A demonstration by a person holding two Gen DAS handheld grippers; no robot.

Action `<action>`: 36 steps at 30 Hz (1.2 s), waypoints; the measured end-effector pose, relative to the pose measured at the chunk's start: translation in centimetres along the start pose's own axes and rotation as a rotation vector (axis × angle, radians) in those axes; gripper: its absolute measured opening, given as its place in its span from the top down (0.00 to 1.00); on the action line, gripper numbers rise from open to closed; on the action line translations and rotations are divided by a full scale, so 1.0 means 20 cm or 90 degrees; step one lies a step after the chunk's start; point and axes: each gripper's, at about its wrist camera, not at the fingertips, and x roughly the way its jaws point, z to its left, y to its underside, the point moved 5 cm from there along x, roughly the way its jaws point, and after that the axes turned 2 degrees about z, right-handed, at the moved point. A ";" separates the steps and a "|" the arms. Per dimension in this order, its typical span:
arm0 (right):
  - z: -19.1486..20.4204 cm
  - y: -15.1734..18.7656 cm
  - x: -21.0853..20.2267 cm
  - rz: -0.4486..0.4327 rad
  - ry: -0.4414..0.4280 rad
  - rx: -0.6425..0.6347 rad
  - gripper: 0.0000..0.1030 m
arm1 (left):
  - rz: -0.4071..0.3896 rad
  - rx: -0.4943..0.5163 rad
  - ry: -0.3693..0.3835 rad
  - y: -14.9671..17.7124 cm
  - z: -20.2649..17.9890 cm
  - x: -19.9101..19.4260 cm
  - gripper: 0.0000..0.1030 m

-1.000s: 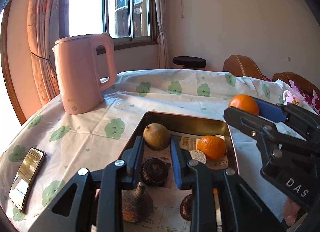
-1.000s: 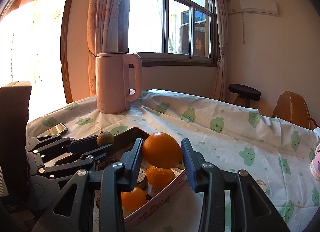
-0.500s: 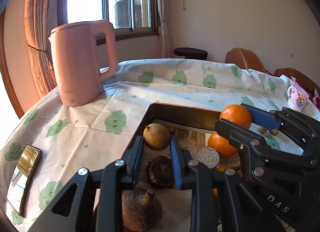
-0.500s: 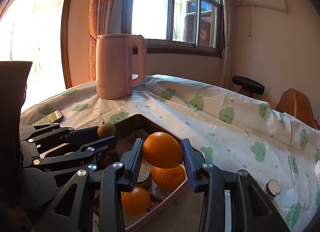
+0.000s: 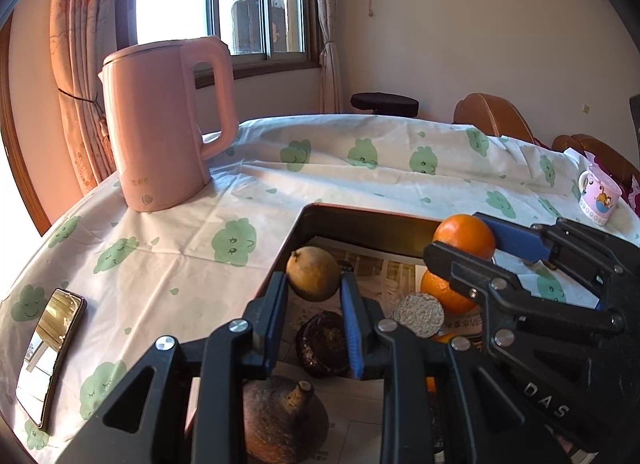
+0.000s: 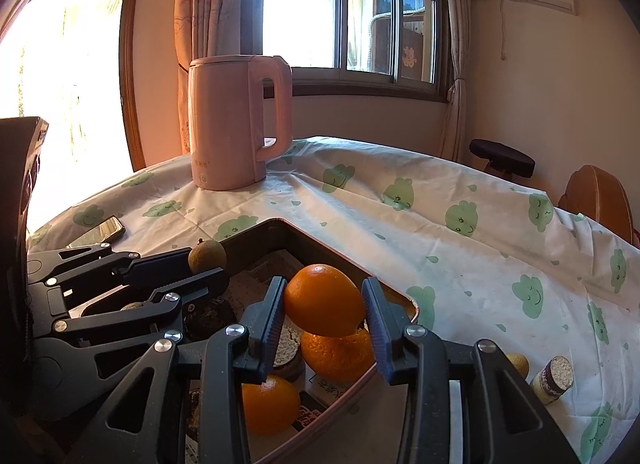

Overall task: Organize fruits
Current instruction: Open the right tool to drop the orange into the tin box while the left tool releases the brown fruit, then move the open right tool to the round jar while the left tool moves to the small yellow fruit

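Note:
A metal tray (image 5: pixel 360 220) lined with newspaper sits on the table; it also shows in the right wrist view (image 6: pixel 260 230). My left gripper (image 5: pixel 314 284) is shut on a brown-green round fruit (image 5: pixel 313 273) above the tray's left part. My right gripper (image 6: pixel 325 300) is shut on an orange (image 6: pixel 324 300) just above the tray; it shows in the left wrist view (image 5: pixel 466 238) too. Two more oranges (image 6: pixel 340 356) (image 6: pixel 270 404) lie in the tray below, with dark round fruits (image 5: pixel 324 344) (image 5: pixel 280 420) and a round cork-like piece (image 5: pixel 419 311).
A pink kettle (image 5: pixel 164 124) stands at the back left. A phone (image 5: pixel 48 356) lies on the cloth at the left. A pink mug (image 5: pixel 599 194) stands far right. A small yellow fruit (image 6: pixel 518 364) and a cork-topped piece (image 6: pixel 554 376) lie on the cloth right of the tray.
Both grippers have come lower and closer over the tray, each holding its fruit. The orange in my right gripper now hangs just above the orange lying in the tray.

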 end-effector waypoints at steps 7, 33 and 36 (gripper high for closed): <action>-0.01 -0.01 -0.02 -0.011 0.002 0.006 0.55 | -0.007 -0.008 -0.005 0.01 0.01 -0.02 0.57; -0.30 0.04 -0.28 -0.041 0.055 0.052 0.35 | -0.035 0.006 0.000 -0.04 -0.11 -0.09 0.26; -0.40 0.06 -0.32 -0.032 0.094 0.050 0.34 | -0.044 0.016 0.006 -0.05 -0.16 -0.11 0.20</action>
